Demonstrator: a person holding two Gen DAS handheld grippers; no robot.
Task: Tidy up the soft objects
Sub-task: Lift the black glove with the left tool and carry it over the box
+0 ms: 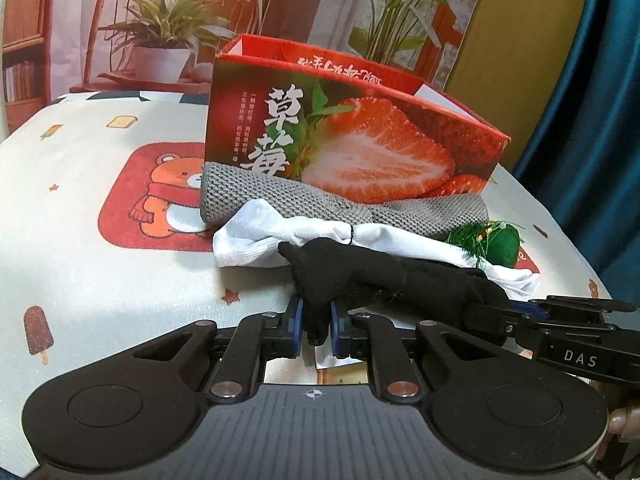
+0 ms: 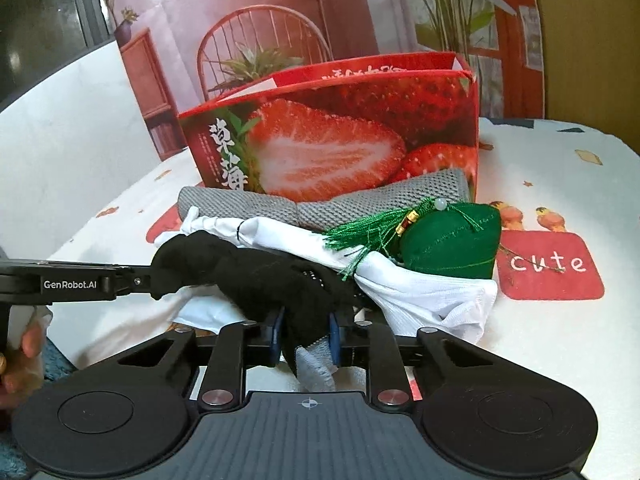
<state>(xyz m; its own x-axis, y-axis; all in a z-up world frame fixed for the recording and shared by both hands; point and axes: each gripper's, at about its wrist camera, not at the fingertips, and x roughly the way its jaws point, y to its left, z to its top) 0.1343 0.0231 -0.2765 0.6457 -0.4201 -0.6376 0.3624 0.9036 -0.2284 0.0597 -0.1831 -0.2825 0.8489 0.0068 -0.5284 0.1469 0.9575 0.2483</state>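
Note:
A black glove (image 1: 360, 276) is stretched between both grippers just above the table. My left gripper (image 1: 316, 318) is shut on its finger end; it enters the right wrist view (image 2: 148, 280) from the left. My right gripper (image 2: 306, 334) is shut on the glove's (image 2: 256, 276) grey cuff end; it enters the left wrist view (image 1: 500, 316) from the right. Behind the glove lie a white cloth (image 1: 256, 236) (image 2: 420, 292), a grey knitted cloth (image 1: 248, 192) (image 2: 360, 204) and a green stuffed pouch with a tassel (image 1: 500, 242) (image 2: 452, 240).
An open red strawberry box (image 1: 352, 132) (image 2: 340, 136) stands behind the cloths. The table has a white cartoon-print cover (image 1: 100, 160) (image 2: 560, 340). A printed backdrop hangs behind, with a blue curtain (image 1: 600, 100) at the right.

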